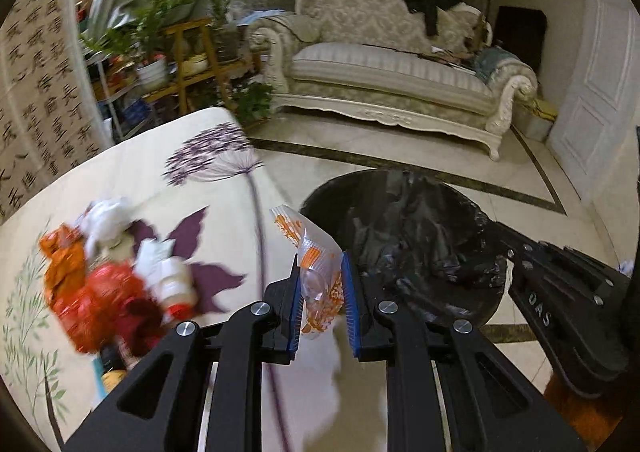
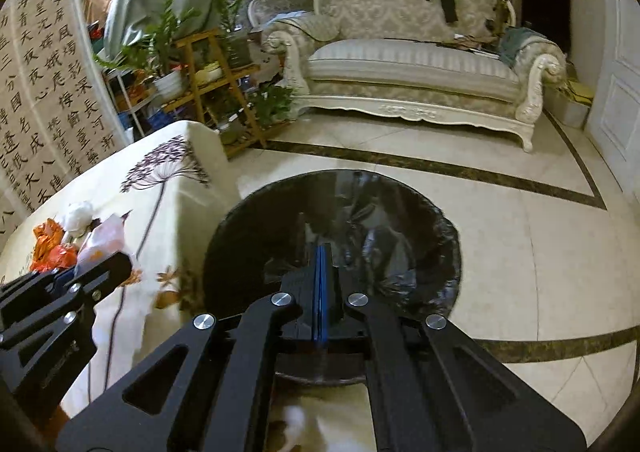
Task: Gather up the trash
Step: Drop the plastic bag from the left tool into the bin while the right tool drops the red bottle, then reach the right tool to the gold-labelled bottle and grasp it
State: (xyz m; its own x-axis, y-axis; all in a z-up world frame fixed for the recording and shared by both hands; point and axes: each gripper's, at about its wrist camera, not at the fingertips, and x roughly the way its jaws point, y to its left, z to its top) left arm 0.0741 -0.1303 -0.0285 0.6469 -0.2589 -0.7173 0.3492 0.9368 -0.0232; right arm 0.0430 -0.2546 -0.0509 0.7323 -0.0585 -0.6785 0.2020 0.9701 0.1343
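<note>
My left gripper (image 1: 322,274) is shut on a clear plastic wrapper with orange print (image 1: 316,272), held at the table's edge just left of the black-lined trash bin (image 1: 404,244). A pile of trash (image 1: 116,276) lies on the floral tablecloth (image 1: 192,171): red and orange wrappers, white crumpled paper and a small white bottle with a red cap. My right gripper (image 2: 322,256) hangs over the bin's (image 2: 332,252) opening, its blue pads pressed together with nothing between them. The left gripper (image 2: 100,268) shows at the left edge of the right wrist view, the wrapper (image 2: 102,240) in it.
The bin stands on a tiled floor (image 2: 500,219) beside the table. Beyond it are a cream sofa (image 1: 400,79) with dark clothes on it, a wooden plant stand (image 1: 192,63) with potted plants, and a calligraphy screen (image 1: 36,83) at the left.
</note>
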